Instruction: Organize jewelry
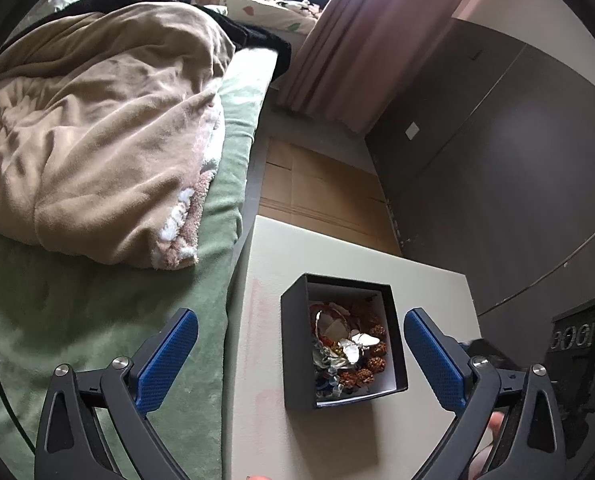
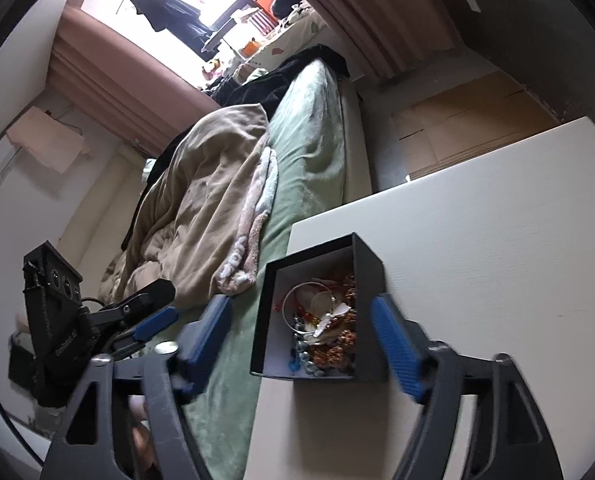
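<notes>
A black open box (image 1: 295,344) with a white lining stands on a cream table (image 1: 337,248), close to the edge beside the bed. Tangled jewelry (image 1: 349,344) fills it: brown bead strands, silver pieces and a bangle. My left gripper (image 1: 300,320) hovers above the box with its blue pads (image 1: 169,356) spread wider than the box, touching nothing. In the right wrist view the same box (image 2: 367,268) and jewelry (image 2: 325,328) lie between the wide-open fingers of my right gripper (image 2: 300,303). Its right pad (image 2: 393,340) is close beside the box wall and the left pad is well apart.
A bed with a green sheet (image 1: 97,312) and a bunched tan blanket (image 1: 97,128) borders the table's left edge. Flattened cardboard (image 1: 317,184) lies on the floor beyond the table. A dark wardrobe (image 1: 497,160) and pink curtains (image 1: 349,40) stand at the right and back.
</notes>
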Demonstrator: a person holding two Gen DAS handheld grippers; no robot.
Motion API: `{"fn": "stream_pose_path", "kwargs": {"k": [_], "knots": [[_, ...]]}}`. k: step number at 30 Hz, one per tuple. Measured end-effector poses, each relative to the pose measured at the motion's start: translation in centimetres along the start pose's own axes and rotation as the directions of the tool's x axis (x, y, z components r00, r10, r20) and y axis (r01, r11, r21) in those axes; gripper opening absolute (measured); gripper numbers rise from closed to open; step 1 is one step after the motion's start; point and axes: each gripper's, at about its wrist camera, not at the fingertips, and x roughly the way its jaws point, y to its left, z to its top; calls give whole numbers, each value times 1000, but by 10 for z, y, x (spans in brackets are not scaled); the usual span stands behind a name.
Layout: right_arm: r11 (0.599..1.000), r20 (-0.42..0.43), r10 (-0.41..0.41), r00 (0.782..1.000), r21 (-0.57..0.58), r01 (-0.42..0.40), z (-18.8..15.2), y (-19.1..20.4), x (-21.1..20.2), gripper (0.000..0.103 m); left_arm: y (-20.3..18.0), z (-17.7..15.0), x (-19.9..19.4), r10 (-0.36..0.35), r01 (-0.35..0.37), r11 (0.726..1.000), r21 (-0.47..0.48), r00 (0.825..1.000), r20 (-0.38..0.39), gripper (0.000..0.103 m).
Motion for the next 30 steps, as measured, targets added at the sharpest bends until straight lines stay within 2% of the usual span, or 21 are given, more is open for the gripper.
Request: {"fn": "stream_pose_path", "kwargs": {"k": [3,9,13,21,30], "knots": [[999,17,-32,999,-10,32,1,-4,-13,90,-3,-5,0,24,-24,1000,10,1000,-4,103],[996,42,-85,996,-21,86,-1,-13,-40,97,-17,-16,-5,18,-18,998,58,1000,2,103],[994,48,-109,993,-23,110,-4,-17,-56,103,-28,-24,-13,23,-26,996,89,999,36,103],[985,78,-172,982,-18,174,-10,-24,-88,103,-51,-42,-23,-13,4,989,145,998,64,103],[952,86,-286,954,-92,293,-18,-23,-108,103,-79,-66,-25,1,-16,975,222,998,64,103]]}}
